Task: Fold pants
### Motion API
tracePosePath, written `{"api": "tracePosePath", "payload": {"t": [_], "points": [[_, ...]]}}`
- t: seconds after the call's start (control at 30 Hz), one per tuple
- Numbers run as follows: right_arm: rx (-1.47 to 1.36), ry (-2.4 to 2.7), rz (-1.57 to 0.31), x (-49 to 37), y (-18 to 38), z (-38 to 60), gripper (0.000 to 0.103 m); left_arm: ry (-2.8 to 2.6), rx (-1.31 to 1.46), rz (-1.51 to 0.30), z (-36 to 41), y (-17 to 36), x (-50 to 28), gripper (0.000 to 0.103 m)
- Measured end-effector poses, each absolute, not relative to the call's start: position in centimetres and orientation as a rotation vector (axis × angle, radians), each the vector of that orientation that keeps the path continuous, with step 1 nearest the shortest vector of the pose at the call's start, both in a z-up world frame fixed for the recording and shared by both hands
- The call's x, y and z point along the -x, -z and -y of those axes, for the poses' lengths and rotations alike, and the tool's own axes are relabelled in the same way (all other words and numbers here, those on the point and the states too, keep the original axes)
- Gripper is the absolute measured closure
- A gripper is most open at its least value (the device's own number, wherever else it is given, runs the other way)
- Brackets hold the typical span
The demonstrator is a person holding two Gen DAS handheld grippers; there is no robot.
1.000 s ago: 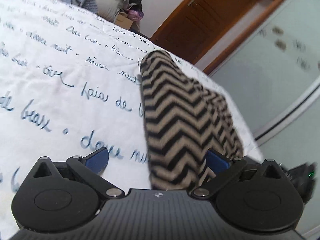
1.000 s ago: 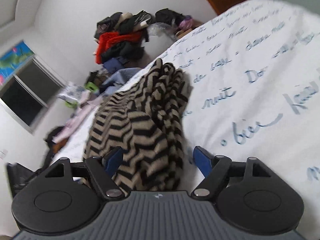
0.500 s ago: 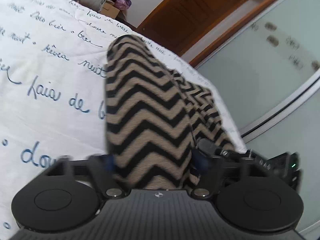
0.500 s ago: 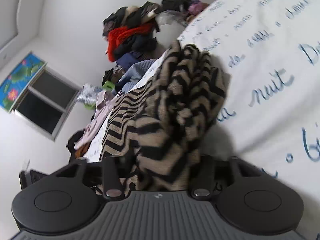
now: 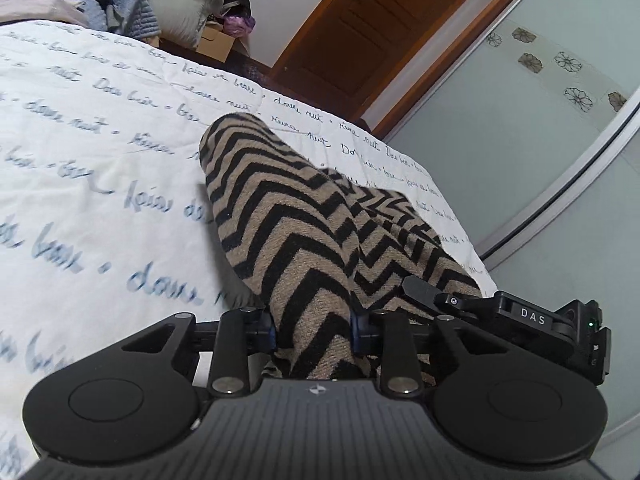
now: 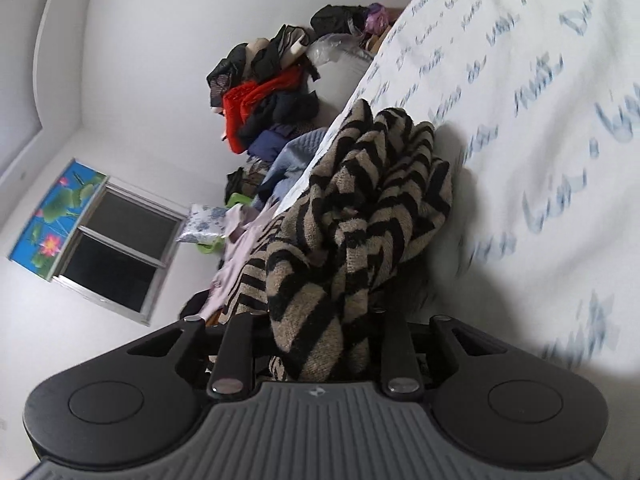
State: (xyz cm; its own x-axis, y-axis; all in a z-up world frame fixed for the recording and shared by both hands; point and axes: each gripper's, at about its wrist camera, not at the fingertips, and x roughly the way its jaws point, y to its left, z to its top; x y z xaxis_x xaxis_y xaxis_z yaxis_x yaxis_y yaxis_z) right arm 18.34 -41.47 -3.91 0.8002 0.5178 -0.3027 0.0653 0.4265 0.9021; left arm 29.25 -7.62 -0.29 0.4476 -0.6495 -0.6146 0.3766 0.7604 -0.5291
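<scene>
Both grippers are closing on the pants (image 5: 288, 232) – left gripper (image 5: 312, 328) and right gripper (image 6: 320, 344) each pinching bunched fabric. Long axis is running far from the fingers across the bedspread (image 5: 100, 160) (right end more crumpled).

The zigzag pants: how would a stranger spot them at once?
Find the white bedspread with blue handwriting. On it lies a beige knit garment with black chevron stripes, the pants. Unlike the plain clothes heaped by the wall, it alone is zigzag-patterned.

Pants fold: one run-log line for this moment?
stage: grasp | left tongs: closing on pants | right tongs: closing on bunched pants | pants: on bedspread, unfolded
</scene>
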Motion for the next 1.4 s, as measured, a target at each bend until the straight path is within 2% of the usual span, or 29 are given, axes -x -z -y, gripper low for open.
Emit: {"api": "tracePosePath", "payload": {"t": [0.33, 0.4, 0.43, 0.47, 0.53, 0.57, 0.6, 0.67, 0.77, 0.83, 0.87, 0.9, 0.93, 0.97, 1.07, 1.23, 1.4], "points": [[-1.277, -0.396, -0.646, -12.5, 4.2, 37.5, 0.079, 0.649, 0.396, -1.015, 1.6, -2.4, -23.9, 0.07], [-1.268, -0.405, -0.669, -11.7, 4.1, 37.2, 0.077, 0.654, 0.415, -1.031, 0.6, -2.5, -23.2, 0.068], [-1.239, -0.402, -0.686, -11.7, 4.1, 37.4, 0.076, 0.644, 0.404, -1.028, 0.4, -2.2, -23.1, 0.063], [-1.185, -0.392, -0.707, -11.9, 3.9, 37.2, 0.073, 0.622, 0.395, -1.027, 0.2, -1.8, -22.9, 0.061], [-1.065, -0.331, -0.751, -12.0, 3.7, 37.1, 0.057, 0.575, 0.384, -1.054, 0.1, -0.6, -22.5, 0.06], [-1.047, -0.309, -0.765, -11.7, 3.9, 37.3, 0.034, 0.569, 0.389, -1.077, 0.0, 0.2, -22.3, 0.056], [-1.052, -0.307, -0.77, -11.2, 4.2, 37.6, 0.021, 0.568, 0.403, -1.087, -0.3, 0.9, -21.9, 0.052], [-1.08, -0.342, -0.756, -9.6, 4.9, 38.2, 0.023, 0.58, 0.444, -1.089, -1.2, 2.0, -20.8, 0.04], [-1.069, -0.392, -0.768, -6.9, 5.8, 38.5, 0.023, 0.613, 0.521, -1.109, -2.5, 3.6, -19.1, 0.037], [-1.042, -0.431, -0.774, -5.5, 5.8, 37.8, 0.023, 0.63, 0.531, -1.104, -2.9, 4.2, -17.9, 0.042], [-1.027, -0.432, -0.777, -4.9, 5.7, 37.4, 0.03, 0.631, 0.523, -1.107, -2.9, 4.4, -17.5, 0.056], [-1.006, -0.425, -0.792, -4.7, 5.6, 36.9, 0.052, 0.625, 0.514, -1.117, -2.8, 4.6, -17.3, 0.065], [-0.988, -0.412, -0.819, -4.7, 5.7, 36.5, 0.068, 0.619, 0.506, -1.13, -2.7, 4.8, -17.2, 0.076], [-0.987, -0.399, -0.84, -4.9, 6.0, 36.3, 0.08, 0.607, 0.506, -1.136, -2.8, 4.7, -17.1, 0.083], [-1.015, -0.378, -0.817, -3.9, 6.1, 36.3, 0.085, 0.596, 0.527, -1.137, -3.6, 3.5, -16.5, 0.089], [-1.048, -0.403, -0.777, -0.4, 5.5, 36.3, 0.085, 0.576, 0.456, -1.116, -5.2, 1.1, -14.5, 0.089], [-0.913, -0.35, -0.865, 0.4, 5.3, 36.2, 0.082, 0.507, 0.302, -1.126, -5.7, 1.7, -13.5, 0.089]]}}
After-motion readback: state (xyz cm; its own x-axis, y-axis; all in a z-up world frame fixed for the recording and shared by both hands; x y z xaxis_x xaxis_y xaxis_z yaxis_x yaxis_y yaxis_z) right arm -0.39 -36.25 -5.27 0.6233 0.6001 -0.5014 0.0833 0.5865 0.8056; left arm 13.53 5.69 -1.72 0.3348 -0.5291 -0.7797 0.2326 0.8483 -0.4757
